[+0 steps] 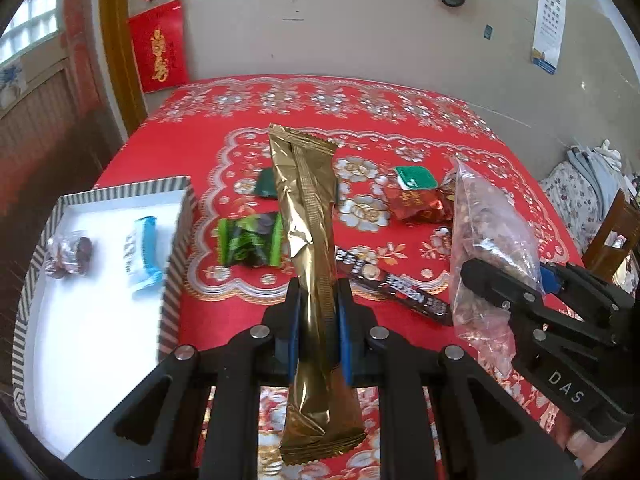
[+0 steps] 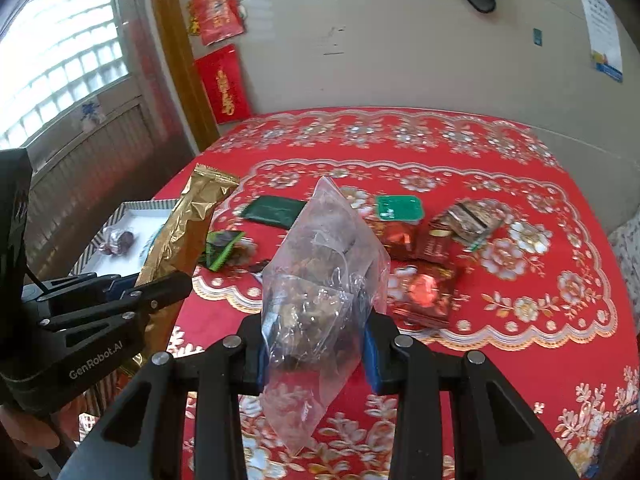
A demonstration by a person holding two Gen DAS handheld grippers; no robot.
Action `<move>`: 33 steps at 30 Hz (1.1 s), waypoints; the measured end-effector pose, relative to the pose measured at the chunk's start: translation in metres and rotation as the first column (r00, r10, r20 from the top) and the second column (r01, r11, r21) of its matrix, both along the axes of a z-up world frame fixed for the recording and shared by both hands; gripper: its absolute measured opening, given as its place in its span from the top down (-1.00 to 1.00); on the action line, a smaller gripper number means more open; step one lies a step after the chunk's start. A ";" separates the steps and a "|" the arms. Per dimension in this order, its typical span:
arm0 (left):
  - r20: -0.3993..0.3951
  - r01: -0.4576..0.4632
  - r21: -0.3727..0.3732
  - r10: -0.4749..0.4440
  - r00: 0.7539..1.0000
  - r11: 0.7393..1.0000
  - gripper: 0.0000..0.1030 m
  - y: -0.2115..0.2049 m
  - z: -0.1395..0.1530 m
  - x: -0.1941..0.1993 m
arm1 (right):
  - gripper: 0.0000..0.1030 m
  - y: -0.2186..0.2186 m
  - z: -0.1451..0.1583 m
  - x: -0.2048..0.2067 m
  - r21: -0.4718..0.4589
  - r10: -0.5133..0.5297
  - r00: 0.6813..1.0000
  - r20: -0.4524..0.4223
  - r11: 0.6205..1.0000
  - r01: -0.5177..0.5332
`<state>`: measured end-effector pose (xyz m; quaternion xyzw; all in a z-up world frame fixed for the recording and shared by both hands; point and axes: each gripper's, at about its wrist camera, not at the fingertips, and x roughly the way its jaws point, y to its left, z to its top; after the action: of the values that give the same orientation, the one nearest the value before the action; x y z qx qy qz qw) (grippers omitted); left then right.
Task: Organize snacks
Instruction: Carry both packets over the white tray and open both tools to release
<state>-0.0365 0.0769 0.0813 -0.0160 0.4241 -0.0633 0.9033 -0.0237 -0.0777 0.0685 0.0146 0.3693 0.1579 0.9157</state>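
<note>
My left gripper (image 1: 318,312) is shut on a long gold foil snack packet (image 1: 308,216), held upright above the red tablecloth; the same gold packet (image 2: 188,220) shows at the left of the right wrist view. My right gripper (image 2: 314,344) is shut on a clear plastic bag of brown snacks (image 2: 324,264), also lifted off the table; the bag (image 1: 492,236) and right gripper (image 1: 508,292) appear at the right of the left wrist view. A striped-rim white tray (image 1: 176,248) at the left holds a blue-white packet (image 1: 142,252) and a small wrapped sweet (image 1: 72,256).
On the table (image 1: 400,128) lie a green-black packet (image 1: 250,242), a dark green sachet (image 2: 274,210), a green-lidded cup (image 2: 398,208), red foil packets (image 2: 424,296), a brown packet (image 2: 466,220) and a black bar (image 1: 392,288). A wall stands behind; a wooden chair (image 1: 612,232) is at the right.
</note>
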 end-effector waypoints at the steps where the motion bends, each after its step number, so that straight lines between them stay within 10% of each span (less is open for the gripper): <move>1: 0.003 -0.005 0.002 0.005 1.000 1.000 0.66 0.003 0.001 -0.001 | 0.31 0.004 0.001 0.000 -0.001 0.008 1.000 0.001 1.000 -0.008; 33: -0.001 -0.221 0.099 0.222 0.975 0.970 0.66 0.149 0.003 0.002 | 0.31 0.125 0.010 0.012 -0.009 0.199 0.980 -0.014 0.980 -0.199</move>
<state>-0.0350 0.2259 0.0841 -0.0189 0.4276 0.0589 0.9018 -0.0115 0.0470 0.0781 -0.0262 0.3757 0.2465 0.8930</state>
